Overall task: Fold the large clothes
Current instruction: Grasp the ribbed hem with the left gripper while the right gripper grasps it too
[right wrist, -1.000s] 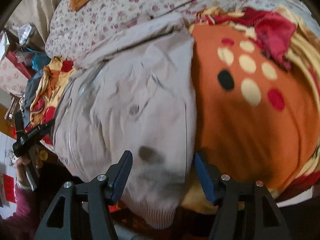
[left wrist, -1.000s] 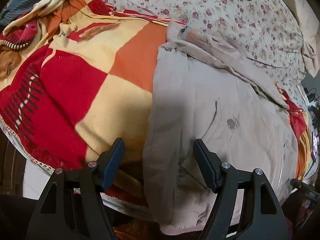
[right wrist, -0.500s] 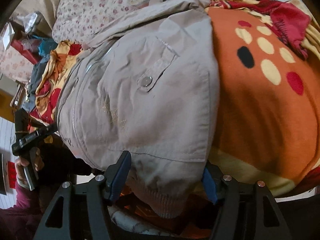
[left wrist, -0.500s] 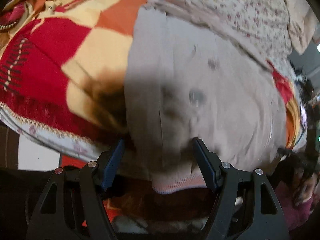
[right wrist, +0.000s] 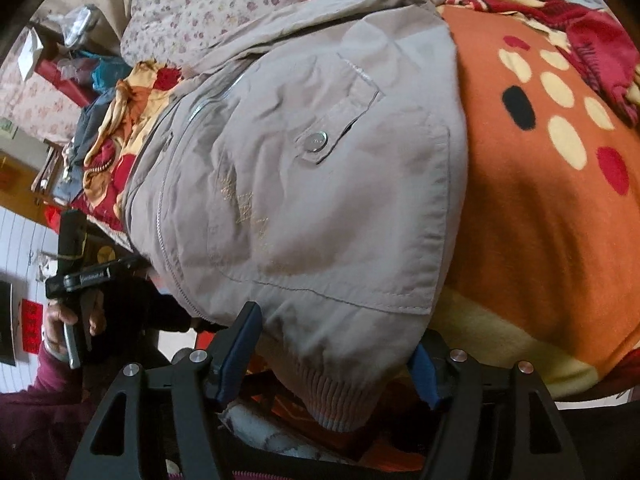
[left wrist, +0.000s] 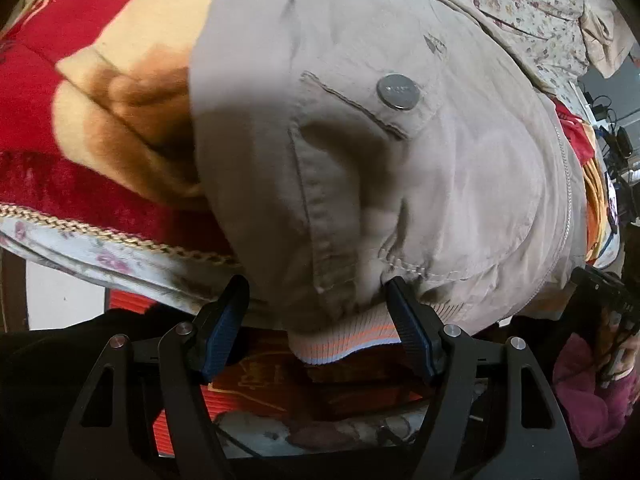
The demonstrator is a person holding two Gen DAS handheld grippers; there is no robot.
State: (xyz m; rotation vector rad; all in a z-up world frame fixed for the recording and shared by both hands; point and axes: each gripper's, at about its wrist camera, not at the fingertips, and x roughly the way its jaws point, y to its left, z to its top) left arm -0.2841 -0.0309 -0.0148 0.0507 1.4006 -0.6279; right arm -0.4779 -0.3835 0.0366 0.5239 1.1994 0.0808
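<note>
A beige jacket (left wrist: 400, 152) lies spread on a bed, zipper up, with snap-button pockets and a ribbed striped hem (left wrist: 344, 344) hanging over the bed's near edge. My left gripper (left wrist: 320, 320) is open, its jaws on either side of the hem's left corner. The jacket also shows in the right wrist view (right wrist: 312, 184). My right gripper (right wrist: 332, 356) is open around the hem's right corner (right wrist: 340, 392); the right finger is partly hidden behind the cloth.
A red, cream and orange blanket (left wrist: 88, 92) lies under the jacket, with a spotted orange part (right wrist: 540, 200) to the right. A floral sheet (right wrist: 224, 4) covers the far bed. Clutter and clothes (right wrist: 100, 92) pile at the left.
Both grippers have moved down and in toward the jacket's bottom hem at the bed edge. The hem now lies between each pair of open jaws.
</note>
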